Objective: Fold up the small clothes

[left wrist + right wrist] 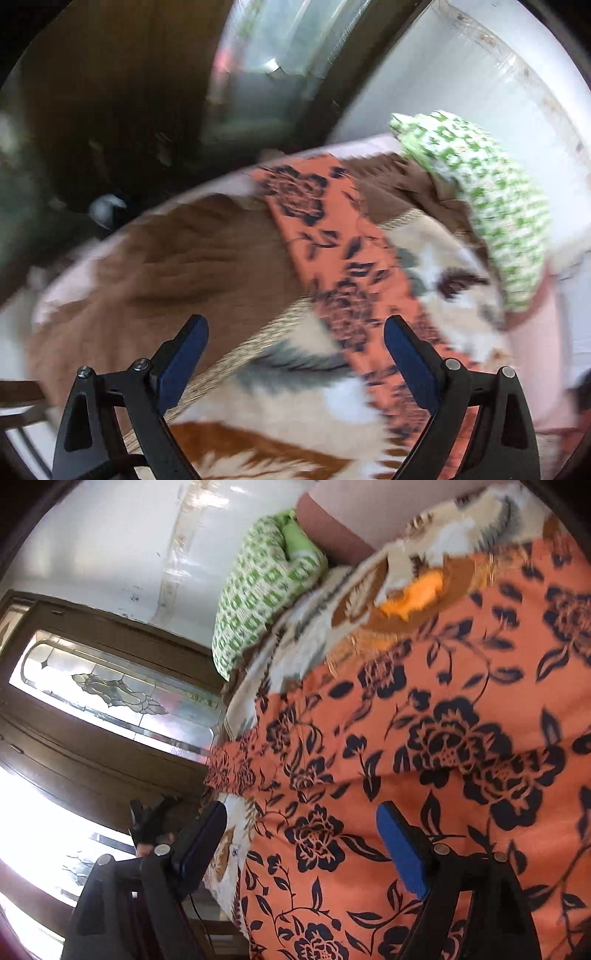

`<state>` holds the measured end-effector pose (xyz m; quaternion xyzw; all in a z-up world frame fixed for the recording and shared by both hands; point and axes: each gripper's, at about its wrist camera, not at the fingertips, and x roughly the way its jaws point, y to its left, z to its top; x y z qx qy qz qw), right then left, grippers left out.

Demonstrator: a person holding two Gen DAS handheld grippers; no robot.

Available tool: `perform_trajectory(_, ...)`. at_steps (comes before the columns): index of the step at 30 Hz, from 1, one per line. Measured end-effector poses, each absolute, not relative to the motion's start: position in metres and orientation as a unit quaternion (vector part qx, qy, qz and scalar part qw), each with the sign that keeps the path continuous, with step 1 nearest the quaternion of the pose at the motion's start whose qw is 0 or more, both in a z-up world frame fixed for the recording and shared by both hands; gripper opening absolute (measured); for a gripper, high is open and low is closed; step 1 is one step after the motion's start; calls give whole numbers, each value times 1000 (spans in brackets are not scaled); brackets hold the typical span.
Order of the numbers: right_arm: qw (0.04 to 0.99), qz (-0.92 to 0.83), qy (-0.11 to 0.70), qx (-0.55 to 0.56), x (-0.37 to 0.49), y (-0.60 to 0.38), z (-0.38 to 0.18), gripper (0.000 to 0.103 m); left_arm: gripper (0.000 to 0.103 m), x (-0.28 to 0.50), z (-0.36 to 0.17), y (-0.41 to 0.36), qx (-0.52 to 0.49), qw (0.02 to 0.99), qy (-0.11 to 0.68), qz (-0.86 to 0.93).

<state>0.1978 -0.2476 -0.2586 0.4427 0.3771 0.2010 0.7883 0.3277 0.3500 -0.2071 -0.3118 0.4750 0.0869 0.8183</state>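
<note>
An orange garment with dark navy flowers [332, 240] lies as a long strip across a patterned blanket [258, 369] on a bed. My left gripper [295, 332] is open and empty, hovering above the blanket with the strip passing near its right finger. In the right wrist view the same orange garment [424, 757] fills most of the frame, spread flat. My right gripper [301, 819] is open and empty just above it, near its left edge. The left wrist view is blurred by motion.
A green and white patterned pillow [480, 192] [258, 590] lies at the head of the bed by a white wall. A brown blanket part [166, 266] covers the bed's left side. A wooden door with leaded glass [110, 694] stands beyond the bed edge.
</note>
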Motion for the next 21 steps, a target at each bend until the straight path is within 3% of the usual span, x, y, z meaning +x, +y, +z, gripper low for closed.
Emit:
perform_trajectory(4,777,210,389,447,216,-243,-275,72,96,348,-230,369,-377,785,485,86)
perform_trajectory(7,780,195,396,443,221,-244,-282,71,95,361,-247,373,-400,768,492,89)
perform_trajectory(10,784,186,400,436,223,-245,-284,71,79,371,-256,376,-421,766,477,91)
perform_trajectory(20,791,190,415,408,233,-234,-281,71,73,417,-266,370,-363,814,445,92)
perform_trajectory(21,793,189,414,406,234,-234,-280,71,68,420,-266,369,-353,819,442,93)
